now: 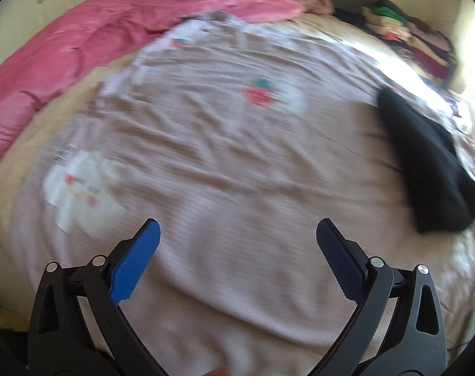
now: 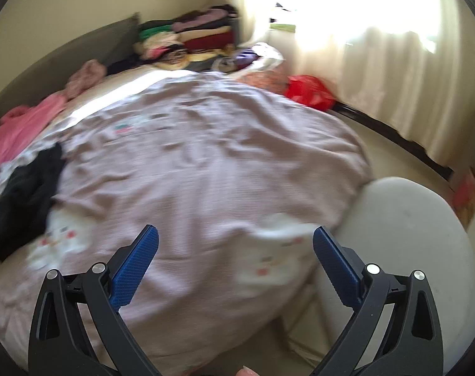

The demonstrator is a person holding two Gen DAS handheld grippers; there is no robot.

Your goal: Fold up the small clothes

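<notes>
A small black garment point(image 1: 431, 163) lies bunched on the pale pink bedspread point(image 1: 221, 172), at the right in the left wrist view and at the left in the right wrist view point(image 2: 24, 194). My left gripper point(image 1: 237, 228) is open and empty above the spread, well left of the garment. My right gripper point(image 2: 235, 233) is open and empty above the bed's near corner, right of the garment. Both views are motion-blurred.
A pink quilt point(image 1: 80, 47) lies along the far left of the bed. Stacked folded clothes point(image 2: 203, 34) sit at the head of the bed. A white stool point(image 2: 403, 228) stands by the bed corner. A red bag point(image 2: 309, 91) and a curtain point(image 2: 378, 78) are beyond.
</notes>
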